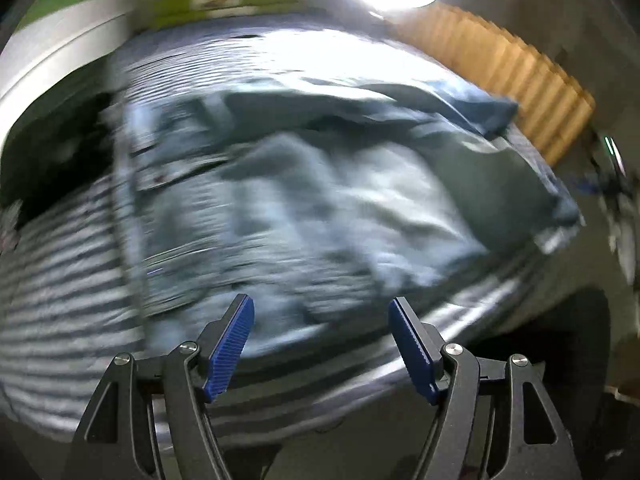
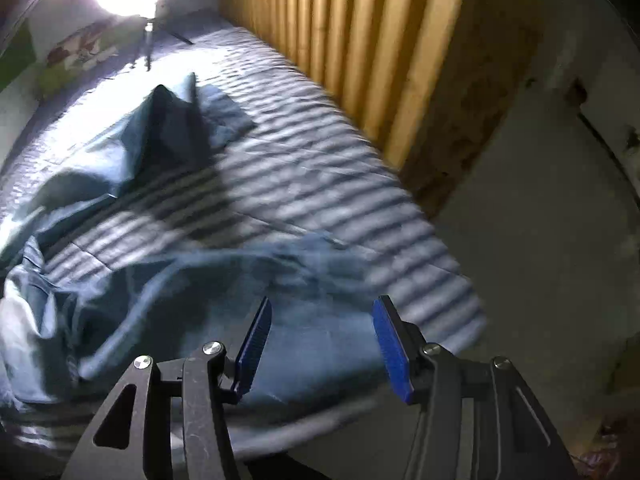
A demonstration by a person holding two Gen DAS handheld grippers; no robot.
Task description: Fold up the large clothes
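Observation:
A large blue-grey garment (image 1: 320, 200) lies crumpled on a bed with a blue-and-white striped cover (image 1: 60, 300). The left wrist view is blurred; it shows the cloth filling the middle of the bed. My left gripper (image 1: 322, 308) hangs above the garment's near edge, its blue pads wide apart with nothing between them. In the right wrist view the same garment (image 2: 180, 288) spreads from the left to the bottom centre, one part peaked up at the back. My right gripper (image 2: 322, 308) stands open just over the near part of the cloth, its pads clear of it.
A bright lamp on a thin tripod (image 2: 148, 44) stands at the head of the bed. A wooden slatted panel (image 2: 360, 40) runs along the bed's right side. Grey floor (image 2: 540, 220) lies to the right of the striped cover (image 2: 320, 160). Flowered bedding (image 2: 80, 52) lies at the far left.

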